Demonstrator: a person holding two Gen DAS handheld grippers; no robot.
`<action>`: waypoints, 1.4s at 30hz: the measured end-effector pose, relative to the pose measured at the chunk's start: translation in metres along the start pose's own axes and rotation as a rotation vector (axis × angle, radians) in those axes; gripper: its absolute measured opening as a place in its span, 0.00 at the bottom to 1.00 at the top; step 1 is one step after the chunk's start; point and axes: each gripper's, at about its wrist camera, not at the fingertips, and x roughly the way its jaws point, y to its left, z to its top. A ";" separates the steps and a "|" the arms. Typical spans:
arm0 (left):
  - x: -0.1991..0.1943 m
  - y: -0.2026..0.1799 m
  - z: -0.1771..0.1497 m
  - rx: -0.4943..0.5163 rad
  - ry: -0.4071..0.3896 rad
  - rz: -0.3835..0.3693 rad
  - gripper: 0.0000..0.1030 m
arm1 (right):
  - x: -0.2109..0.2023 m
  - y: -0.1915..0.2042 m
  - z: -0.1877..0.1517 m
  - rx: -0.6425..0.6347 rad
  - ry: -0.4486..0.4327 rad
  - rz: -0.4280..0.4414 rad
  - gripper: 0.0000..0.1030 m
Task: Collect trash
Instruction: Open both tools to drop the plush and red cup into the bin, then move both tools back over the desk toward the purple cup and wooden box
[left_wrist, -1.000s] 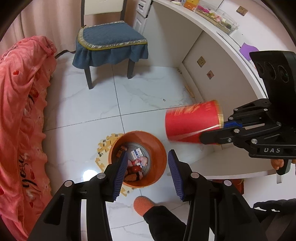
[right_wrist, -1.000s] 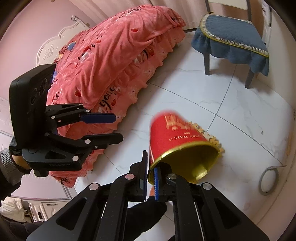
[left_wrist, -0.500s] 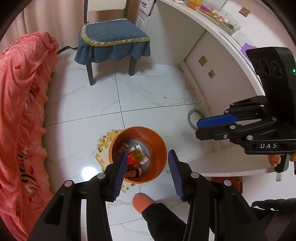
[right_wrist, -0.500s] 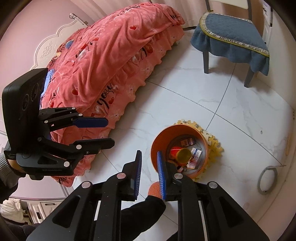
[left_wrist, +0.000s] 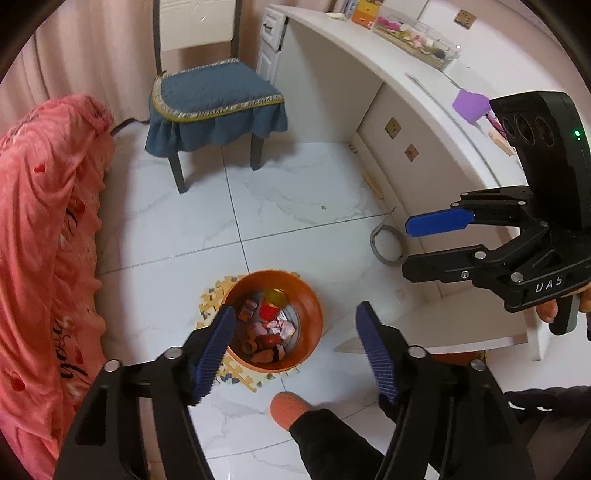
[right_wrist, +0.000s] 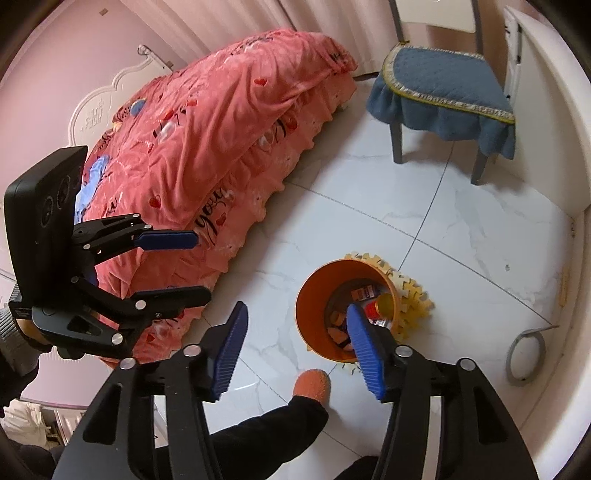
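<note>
Both claws hung empty above the floor: left gripper (left_wrist: 295, 345) and right gripper (right_wrist: 295, 349) had just been opening, nothing between the jaws. Red paper cup (left_wrist: 272, 304) lay inside the orange bin (left_wrist: 310, 325), toward 12 o'clock, atop wrappers. Judged light, thin-walled, crushable; best pinched gently at the gold rim. Grey tape ring (right_wrist: 526, 356) lay at 3 o'clock from the bin; probably stiff, grab across its band.

1. Floor (left_wrist: 295, 192): white marble-pattern tiles with grey grout lines.
2. Bed (right_wrist: 221, 122): coral-pink cover with red hearts, against a pink wall (right_wrist: 55, 48).
3. Chair (left_wrist: 214, 96): blue padded seat with gold trim, dark legs.
4. Surface (left_wrist: 388, 62): white, curved front edge.
5. Curtains (left_wrist: 92, 55): pale pink, behind the chair.
</note>
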 end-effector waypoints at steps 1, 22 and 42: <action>-0.004 -0.005 0.002 0.009 -0.008 0.001 0.72 | -0.007 -0.001 -0.001 0.001 -0.007 0.000 0.59; -0.061 -0.142 0.053 0.237 -0.144 -0.008 0.86 | -0.195 -0.048 -0.066 0.081 -0.254 -0.082 0.69; -0.043 -0.276 0.111 0.451 -0.178 -0.080 0.92 | -0.305 -0.158 -0.154 0.274 -0.375 -0.243 0.71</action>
